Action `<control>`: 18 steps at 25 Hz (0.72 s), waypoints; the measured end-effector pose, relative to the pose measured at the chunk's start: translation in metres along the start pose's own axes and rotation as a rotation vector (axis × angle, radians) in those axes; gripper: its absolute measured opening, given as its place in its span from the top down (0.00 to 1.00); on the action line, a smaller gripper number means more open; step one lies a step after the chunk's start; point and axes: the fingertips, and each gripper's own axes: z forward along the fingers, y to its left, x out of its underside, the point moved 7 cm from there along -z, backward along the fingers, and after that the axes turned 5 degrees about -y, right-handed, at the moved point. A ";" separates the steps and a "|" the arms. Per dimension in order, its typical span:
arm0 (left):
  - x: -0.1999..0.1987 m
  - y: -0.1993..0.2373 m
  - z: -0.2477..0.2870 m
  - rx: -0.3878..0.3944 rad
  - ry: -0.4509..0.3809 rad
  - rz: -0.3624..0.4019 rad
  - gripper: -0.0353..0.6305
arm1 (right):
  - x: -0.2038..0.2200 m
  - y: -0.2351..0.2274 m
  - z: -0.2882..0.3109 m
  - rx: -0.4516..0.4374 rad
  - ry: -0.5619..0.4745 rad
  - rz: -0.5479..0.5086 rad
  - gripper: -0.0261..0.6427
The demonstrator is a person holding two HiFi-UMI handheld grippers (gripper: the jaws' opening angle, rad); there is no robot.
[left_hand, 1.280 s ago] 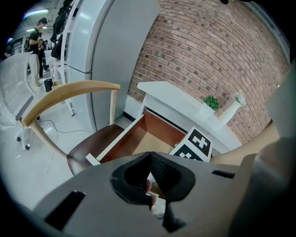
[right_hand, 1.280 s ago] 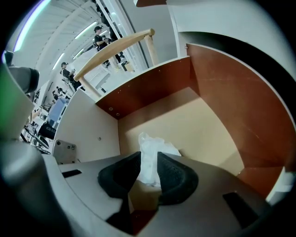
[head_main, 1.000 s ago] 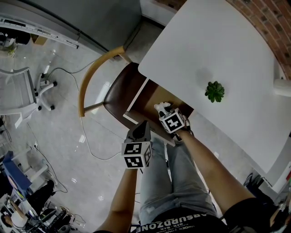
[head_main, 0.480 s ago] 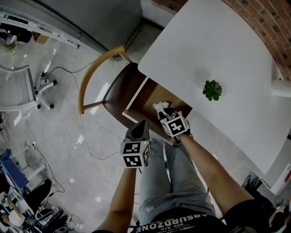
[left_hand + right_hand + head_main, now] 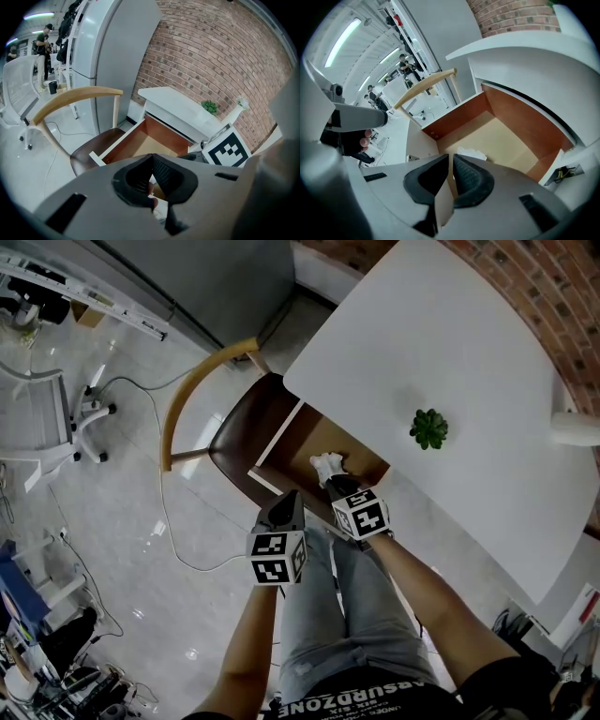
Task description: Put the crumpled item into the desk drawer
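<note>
While its jaws have just been closing to a slim gap with nothing between them, the right gripper [image 5: 336,486] hangs over the crumpled white wad [image 5: 328,465]. The wad lies just ahead and below it inside the open brown wooden desk drawer [image 5: 277,439]. Beside it, the left gripper [image 5: 288,502] has its jaws together, empty, and is farther from the wad.

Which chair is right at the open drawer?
The brown-seated chair with the curved wooden backrest; the drawer juts over its seat. The white chair stands apart.
</note>
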 end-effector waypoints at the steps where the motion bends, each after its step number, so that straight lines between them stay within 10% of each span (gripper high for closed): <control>1: 0.000 -0.001 0.000 0.000 -0.001 -0.002 0.94 | -0.001 0.001 -0.003 0.002 -0.009 0.005 0.93; 18: -0.004 -0.028 -0.022 0.005 -0.022 -0.002 0.94 | -0.018 0.025 -0.066 -0.053 -0.088 0.023 0.97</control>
